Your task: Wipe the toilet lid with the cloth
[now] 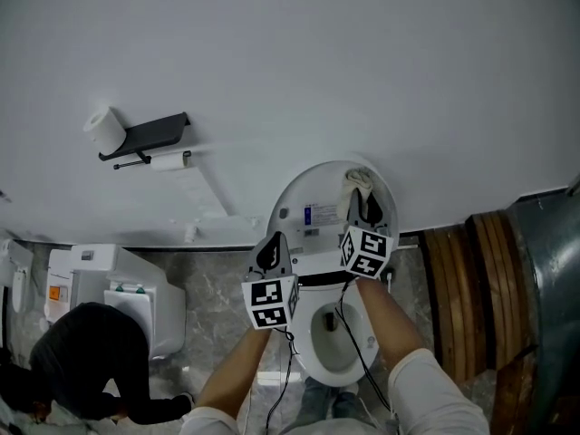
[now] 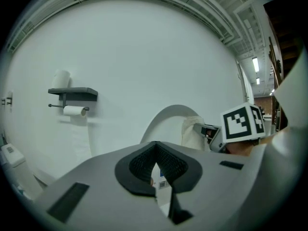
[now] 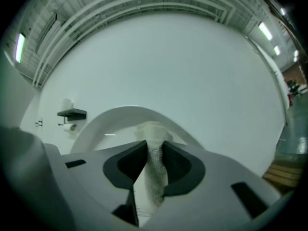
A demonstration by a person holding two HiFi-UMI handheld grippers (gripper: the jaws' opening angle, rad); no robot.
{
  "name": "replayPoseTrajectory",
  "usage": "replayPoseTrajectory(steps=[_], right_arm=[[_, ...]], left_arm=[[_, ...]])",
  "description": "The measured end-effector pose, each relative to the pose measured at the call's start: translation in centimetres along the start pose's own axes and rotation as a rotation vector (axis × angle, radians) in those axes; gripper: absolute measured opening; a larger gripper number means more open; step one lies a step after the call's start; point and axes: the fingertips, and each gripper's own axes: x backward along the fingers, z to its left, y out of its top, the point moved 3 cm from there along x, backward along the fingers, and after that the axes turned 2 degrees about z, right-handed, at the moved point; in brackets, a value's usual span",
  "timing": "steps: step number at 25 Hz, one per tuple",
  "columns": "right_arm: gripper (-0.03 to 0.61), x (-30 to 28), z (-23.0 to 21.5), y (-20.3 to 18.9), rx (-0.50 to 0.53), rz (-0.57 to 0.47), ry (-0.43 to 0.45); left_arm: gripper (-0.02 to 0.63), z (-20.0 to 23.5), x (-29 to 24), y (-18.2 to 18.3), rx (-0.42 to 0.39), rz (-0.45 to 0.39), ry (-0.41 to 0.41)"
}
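My right gripper (image 3: 153,150) is clamped on the nubby white cloth (image 1: 356,185), which sits against the upright glossy toilet lid (image 1: 304,193) near its curved top-right rim. Left gripper (image 2: 155,163) is shut and empty, by the lid's left edge. Smooth white wall (image 1: 362,62) above gives me open room.

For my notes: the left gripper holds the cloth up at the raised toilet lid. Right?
No. The right gripper holds the cloth up at the raised toilet lid, as the right gripper view shows; the left gripper is shut on nothing.
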Motion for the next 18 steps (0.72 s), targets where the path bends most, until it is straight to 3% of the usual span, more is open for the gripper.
replayPoseTrajectory(steps=[5,9,13,18], right_arm=[[0.1,3.7,7.4,-1.1,-0.081,-0.041,0.247],[0.098,3.9,13.5,-3.4,-0.032,-0.015,0.385],[0.1,2.0,16.4,-6.7,-0.028,0.067,0.367],[0.099,-0.4,15.8,-8.4,-0.003,0.102,0.27]], left_arm=[[0.011,2.4,1.1,-0.9,-0.002,0.007,0.044],[0.011,4.3,1.7,-1.3,0.0,0.006,0.073],[0.011,5.8,2.3,-2.0,0.024,0.012,0.088],[0.011,7.1,2.6,-2.5,0.062,0.024,0.101]])
